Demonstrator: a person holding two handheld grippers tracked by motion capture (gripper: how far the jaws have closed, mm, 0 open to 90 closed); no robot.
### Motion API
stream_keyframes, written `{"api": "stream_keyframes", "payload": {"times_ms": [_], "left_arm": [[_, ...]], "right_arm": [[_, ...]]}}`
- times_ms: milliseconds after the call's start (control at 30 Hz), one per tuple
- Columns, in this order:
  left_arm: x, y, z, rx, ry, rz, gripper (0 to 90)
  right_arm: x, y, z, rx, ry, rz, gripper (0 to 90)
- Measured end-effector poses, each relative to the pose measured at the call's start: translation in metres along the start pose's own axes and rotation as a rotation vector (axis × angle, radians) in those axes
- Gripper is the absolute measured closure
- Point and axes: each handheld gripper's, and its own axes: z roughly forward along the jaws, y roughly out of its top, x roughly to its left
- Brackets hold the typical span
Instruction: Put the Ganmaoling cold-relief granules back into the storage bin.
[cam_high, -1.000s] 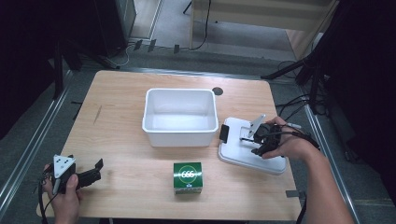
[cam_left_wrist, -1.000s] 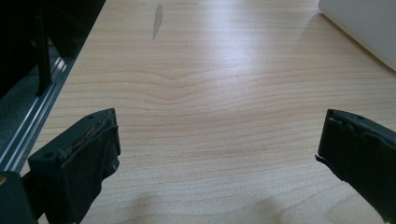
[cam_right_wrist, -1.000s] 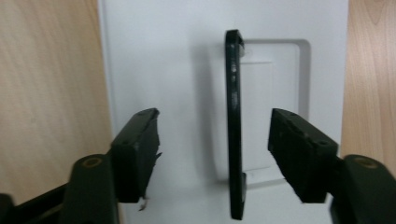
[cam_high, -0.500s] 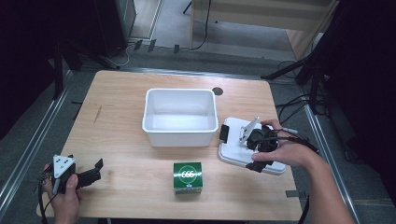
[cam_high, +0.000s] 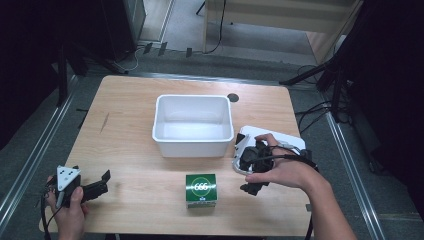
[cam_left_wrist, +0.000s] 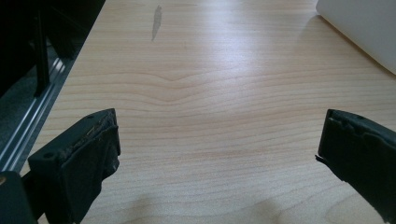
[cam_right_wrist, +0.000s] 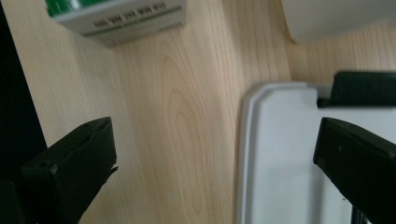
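My right gripper hangs open over the near left edge of a flat white lid that lies right of the white bin. In the right gripper view the lid's rounded edge runs between the wide-apart jaws, with bare wood on the other side, and a black latch sits on the lid. A green box marked 666 stands near the front edge, its side also showing. My left gripper rests open at the front left corner, with nothing between its jaws.
The wooden table has a dark round hole behind the bin and a grey streak at the left. The bin's corner shows in the left gripper view. Metal rails and cables lie on the floor around the table.
My right gripper has come off the top of the lid towards the lid's near left edge and turned to point left. The left gripper has not moved.
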Motion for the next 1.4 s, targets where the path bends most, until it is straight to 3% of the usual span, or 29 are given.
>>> {"api": "stream_keyframes", "payload": {"times_ms": [400, 433, 700, 867, 1400], "left_arm": [[0.000, 0.000, 0.000, -0.002, -0.002, -0.002, 0.0], [0.000, 0.000, 0.000, -0.002, -0.003, -0.002, 0.0], [0.000, 0.000, 0.000, 0.001, -0.005, -0.002, 0.0], [0.000, 0.000, 0.000, 0.001, -0.006, -0.002, 0.0], [0.001, 0.000, 0.000, 0.002, -0.011, 0.001, 0.0]], "right_arm": [[0.027, 0.044, 0.007, -0.028, 0.016, -0.095, 0.0], [0.033, 0.051, 0.008, -0.038, 0.022, -0.125, 0.0], [0.048, 0.070, 0.017, -0.031, 0.058, -0.185, 0.0], [0.053, 0.077, 0.029, -0.018, 0.080, -0.200, 0.0], [0.052, 0.088, 0.052, 0.005, 0.080, -0.235, 0.0]]}}
